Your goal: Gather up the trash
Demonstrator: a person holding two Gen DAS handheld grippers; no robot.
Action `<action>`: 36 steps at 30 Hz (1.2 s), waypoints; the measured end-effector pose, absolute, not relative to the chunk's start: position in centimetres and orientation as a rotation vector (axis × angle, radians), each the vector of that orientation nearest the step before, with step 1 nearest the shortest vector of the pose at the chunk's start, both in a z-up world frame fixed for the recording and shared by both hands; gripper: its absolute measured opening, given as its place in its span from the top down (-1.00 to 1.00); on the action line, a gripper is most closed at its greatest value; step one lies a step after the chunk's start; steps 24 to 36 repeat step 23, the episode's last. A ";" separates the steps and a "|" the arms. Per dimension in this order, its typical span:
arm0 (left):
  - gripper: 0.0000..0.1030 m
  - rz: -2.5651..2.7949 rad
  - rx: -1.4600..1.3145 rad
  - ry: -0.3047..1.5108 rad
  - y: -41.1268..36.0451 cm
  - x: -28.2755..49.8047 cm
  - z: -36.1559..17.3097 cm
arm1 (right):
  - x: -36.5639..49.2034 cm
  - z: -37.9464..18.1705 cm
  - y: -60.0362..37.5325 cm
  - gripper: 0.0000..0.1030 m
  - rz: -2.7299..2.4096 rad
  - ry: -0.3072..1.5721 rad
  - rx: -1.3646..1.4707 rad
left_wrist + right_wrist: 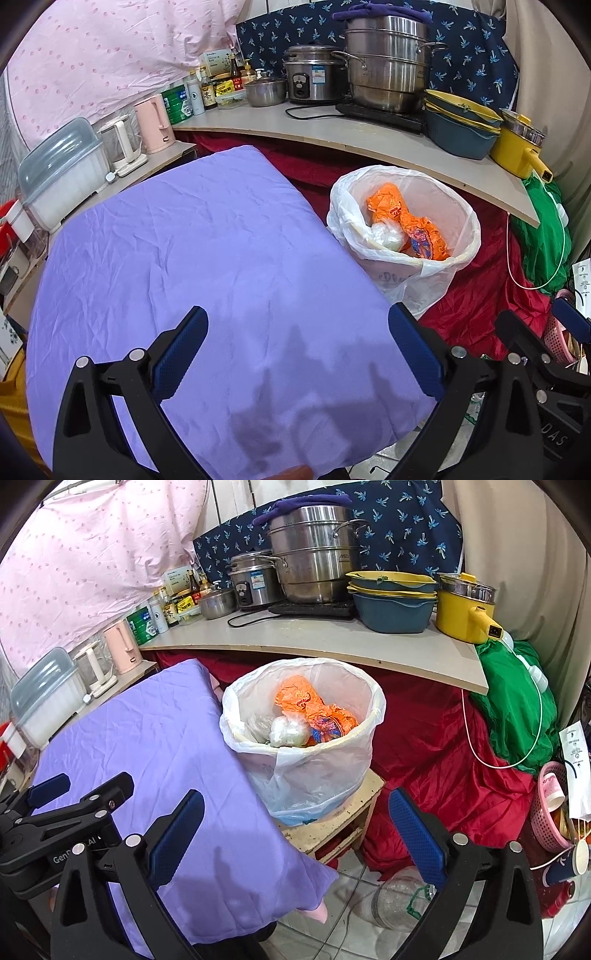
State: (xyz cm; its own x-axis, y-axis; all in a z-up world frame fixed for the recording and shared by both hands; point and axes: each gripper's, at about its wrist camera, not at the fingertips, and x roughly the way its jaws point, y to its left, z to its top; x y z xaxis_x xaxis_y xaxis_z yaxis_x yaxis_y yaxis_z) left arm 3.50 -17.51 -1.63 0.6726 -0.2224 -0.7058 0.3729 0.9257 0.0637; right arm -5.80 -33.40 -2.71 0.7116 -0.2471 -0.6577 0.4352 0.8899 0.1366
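A white-lined trash bin stands on a low wooden stool beside a table under a purple cloth. Orange wrappers and a crumpled clear bag lie inside the bin. My left gripper is open and empty above the purple cloth, left of the bin. My right gripper is open and empty in front of the bin, above the table's corner. The left gripper also shows in the right wrist view.
A curved counter behind the bin holds steel pots, stacked basins and a yellow pot. Red cloth hangs below it. A clear plastic bottle lies on the tiled floor. A pink basket stands at the right.
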 end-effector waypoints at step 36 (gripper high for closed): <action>-0.82 -0.321 0.195 0.758 -16.8 3.9 -1.8 | -5.9 -3.7 -34.4 -0.87 -0.412 0.697 0.307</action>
